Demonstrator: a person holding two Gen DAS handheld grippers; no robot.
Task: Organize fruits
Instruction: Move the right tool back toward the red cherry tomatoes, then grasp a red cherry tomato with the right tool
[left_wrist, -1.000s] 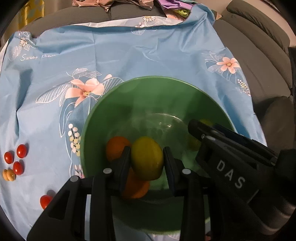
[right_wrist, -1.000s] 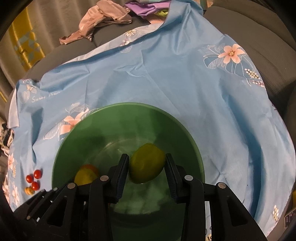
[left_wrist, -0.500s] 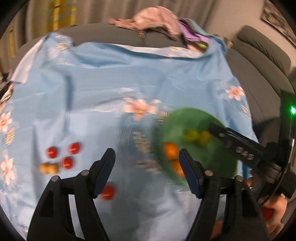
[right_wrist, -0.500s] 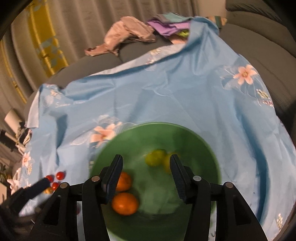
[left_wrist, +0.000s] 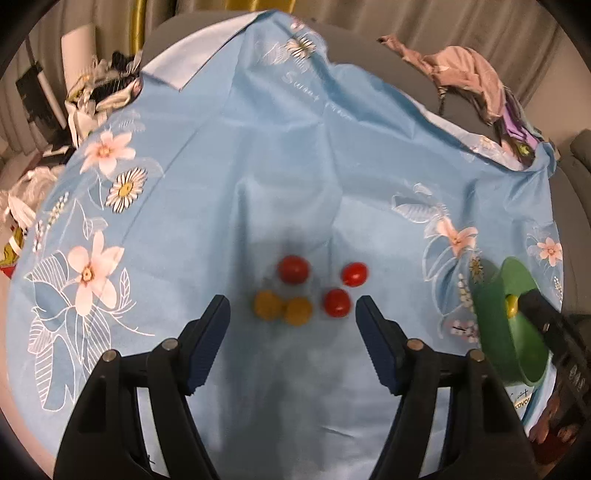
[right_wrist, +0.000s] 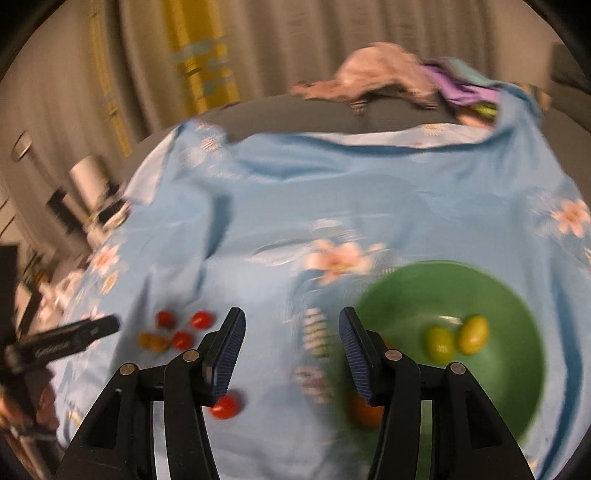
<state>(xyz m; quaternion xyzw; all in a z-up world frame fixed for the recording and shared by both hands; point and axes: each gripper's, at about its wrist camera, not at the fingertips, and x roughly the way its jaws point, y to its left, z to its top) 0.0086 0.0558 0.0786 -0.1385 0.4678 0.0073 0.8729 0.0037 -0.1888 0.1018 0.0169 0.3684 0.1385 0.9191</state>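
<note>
Left gripper, jaws spread wide and holding nothing, over cluster of small fruits; right gripper, jaws likewise parted and unloaded, beside green bowl.

Between left fingers on blue floral cloth: three red cherry tomatoes, two yellow ones touching. One more red tomato apart, near right gripper's left finger. In bowl: two yellow-green fruits side by side, orange fruit partly hidden behind right finger. Right view blurred.
</note>
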